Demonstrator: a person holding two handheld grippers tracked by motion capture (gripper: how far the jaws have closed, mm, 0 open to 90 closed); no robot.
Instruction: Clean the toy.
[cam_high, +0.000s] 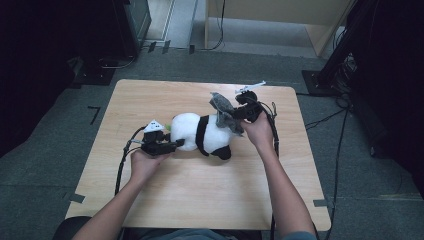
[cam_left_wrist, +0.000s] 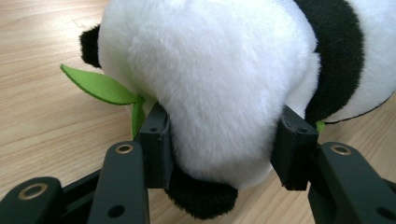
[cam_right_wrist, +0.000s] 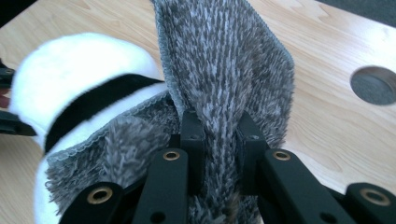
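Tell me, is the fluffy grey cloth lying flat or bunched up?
Bunched up. The fluffy grey cloth is pinched into a fold between the right gripper's jaws, its end draped on the black-and-white plush panda.

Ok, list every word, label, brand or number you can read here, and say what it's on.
None can be read.
Panda: plain fur, green felt leaf blank, no tag in sight.
Grey cloth: no label visible.
Left gripper and right gripper: black jaws carry no markings.
Table: bare wood, no print.
Floor tape marks: blank strips.
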